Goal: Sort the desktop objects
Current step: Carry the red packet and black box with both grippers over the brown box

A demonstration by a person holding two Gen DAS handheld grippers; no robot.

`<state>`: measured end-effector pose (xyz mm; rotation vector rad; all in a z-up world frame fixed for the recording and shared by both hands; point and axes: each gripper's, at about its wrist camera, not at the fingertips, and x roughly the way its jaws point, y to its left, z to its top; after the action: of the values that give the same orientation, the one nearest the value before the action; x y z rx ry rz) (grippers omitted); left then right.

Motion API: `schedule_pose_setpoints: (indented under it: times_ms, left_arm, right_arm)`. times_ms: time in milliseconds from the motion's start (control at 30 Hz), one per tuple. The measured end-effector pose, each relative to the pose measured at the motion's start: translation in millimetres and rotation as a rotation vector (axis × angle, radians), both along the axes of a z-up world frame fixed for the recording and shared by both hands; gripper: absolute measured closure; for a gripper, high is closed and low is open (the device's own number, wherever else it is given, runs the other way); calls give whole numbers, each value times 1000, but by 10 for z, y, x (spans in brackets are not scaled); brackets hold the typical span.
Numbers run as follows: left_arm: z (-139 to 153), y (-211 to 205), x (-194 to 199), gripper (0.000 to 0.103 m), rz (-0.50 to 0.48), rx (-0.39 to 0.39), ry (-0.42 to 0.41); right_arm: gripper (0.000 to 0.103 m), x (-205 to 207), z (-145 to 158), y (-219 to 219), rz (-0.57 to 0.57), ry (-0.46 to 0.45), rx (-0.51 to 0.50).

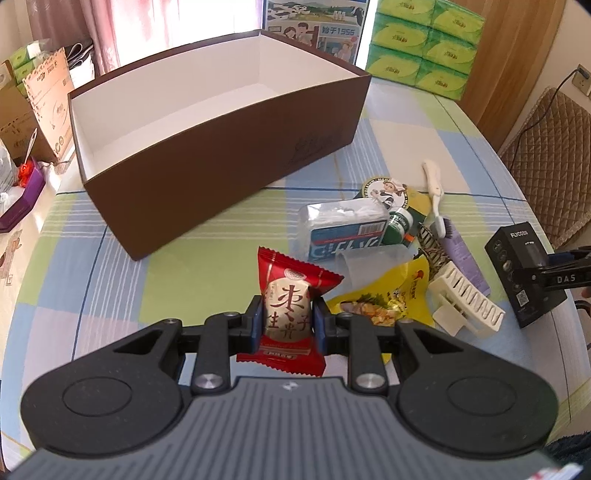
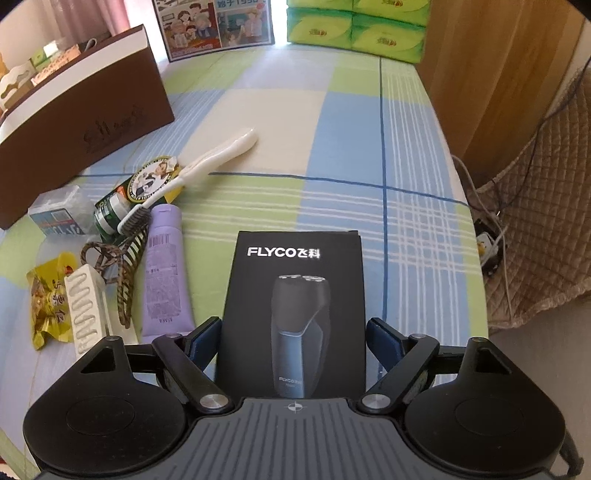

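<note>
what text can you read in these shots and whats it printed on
"FLYCO飞科": top of the black shaver box, and again, smaller, lower on it.
"DAS": the right gripper in the left wrist view.
"枣", "生贵子": the red snack packet in the left gripper.
"始于1955": the illustrated carton behind the brown box.
Barcodes, the purple tube and the yellow packet: too small to read.

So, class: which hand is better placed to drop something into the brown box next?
Left: its gripper already clamps the red snack before the box; the right's open jaws only straddle the shaver box.

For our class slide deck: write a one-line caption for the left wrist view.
Left tool shut on a red snack packet, with the empty brown box ahead.
</note>
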<state>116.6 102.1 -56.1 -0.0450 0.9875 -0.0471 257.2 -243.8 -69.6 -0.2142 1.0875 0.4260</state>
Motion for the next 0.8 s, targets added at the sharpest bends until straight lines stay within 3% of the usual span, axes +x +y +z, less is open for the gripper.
schedule_pose_setpoints:
  times_ms: [233, 300, 433, 800]
  left_arm:
    - [53, 88, -35, 81, 22, 2, -4]
    - [64, 110, -57, 81, 26, 2, -5]
    - [96, 159, -107, 81, 44, -2, -6]
    - [280, 340, -77, 81, 110, -1, -43]
  right_arm:
    - [20, -4, -86, 126, -4, -7, -63]
    - [26, -2, -171, 127, 10, 7, -92]
    - [27, -25, -165, 121, 46, -4, -108]
    - [27, 82, 471, 331, 118, -104, -12]
